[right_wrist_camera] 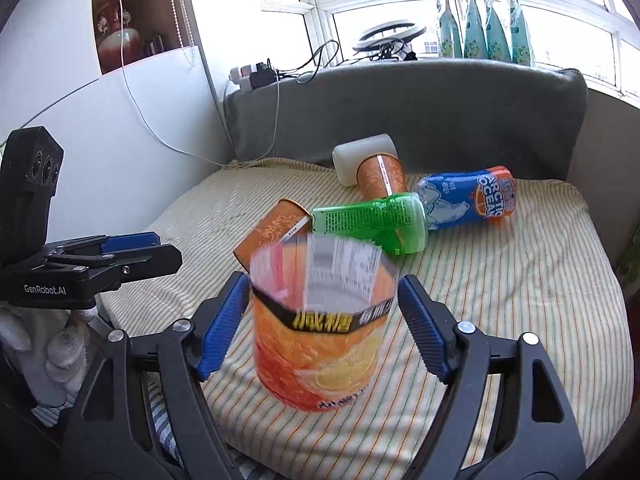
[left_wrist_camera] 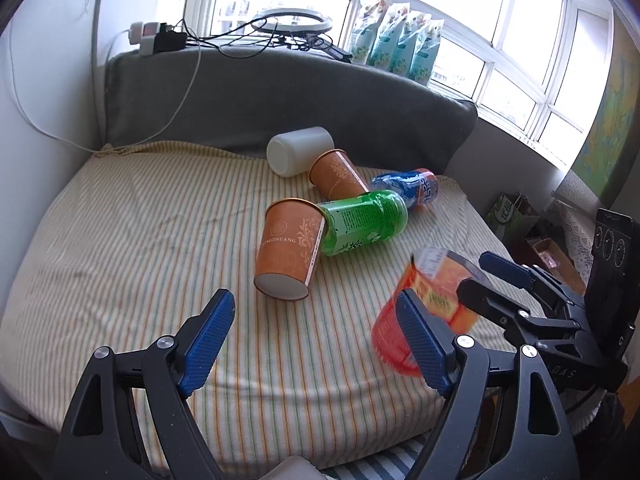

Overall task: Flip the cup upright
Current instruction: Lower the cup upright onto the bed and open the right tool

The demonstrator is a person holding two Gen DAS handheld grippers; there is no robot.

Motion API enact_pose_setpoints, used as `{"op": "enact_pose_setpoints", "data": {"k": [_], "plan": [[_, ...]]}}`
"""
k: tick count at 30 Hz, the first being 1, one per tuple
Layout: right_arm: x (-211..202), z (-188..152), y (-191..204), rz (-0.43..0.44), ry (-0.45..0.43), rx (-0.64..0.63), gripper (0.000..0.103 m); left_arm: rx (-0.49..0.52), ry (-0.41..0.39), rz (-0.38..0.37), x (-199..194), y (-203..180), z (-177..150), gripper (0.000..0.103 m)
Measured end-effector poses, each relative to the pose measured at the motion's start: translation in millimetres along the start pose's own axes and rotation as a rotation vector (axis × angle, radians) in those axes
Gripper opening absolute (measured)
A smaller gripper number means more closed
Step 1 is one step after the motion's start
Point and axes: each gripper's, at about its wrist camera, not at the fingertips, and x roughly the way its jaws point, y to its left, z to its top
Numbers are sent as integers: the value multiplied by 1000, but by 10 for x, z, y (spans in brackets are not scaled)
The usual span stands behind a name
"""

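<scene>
The left gripper [left_wrist_camera: 316, 344] is held spread and empty over the striped cushion [left_wrist_camera: 132, 240], kept clear of the work. Beyond it, a brown paper cup [left_wrist_camera: 286, 246] is seen lying on its side against a green cup [left_wrist_camera: 362, 222], which suggests more cups await flipping. Further right, the orange cup [right_wrist_camera: 320, 332] is caught blurred, mouth up, between the pads of the right gripper [right_wrist_camera: 320, 328]; whether it is pinched cannot be told, since gaps appear at both sides.
</scene>
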Motion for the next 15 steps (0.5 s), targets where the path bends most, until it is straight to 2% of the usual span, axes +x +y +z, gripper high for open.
{"op": "enact_pose_setpoints", "data": {"k": [2, 13, 15], "plan": [[-73, 6, 27, 1, -23, -2, 84, 6, -11, 4, -29, -14, -6, 83], [-472, -40, 45, -13, -106, 45, 85, 55, -95, 28, -222, -128, -45, 83], [-558, -63, 41, -27, -133, 55, 91, 65, -118, 40, -270, -150, -47, 83]]}}
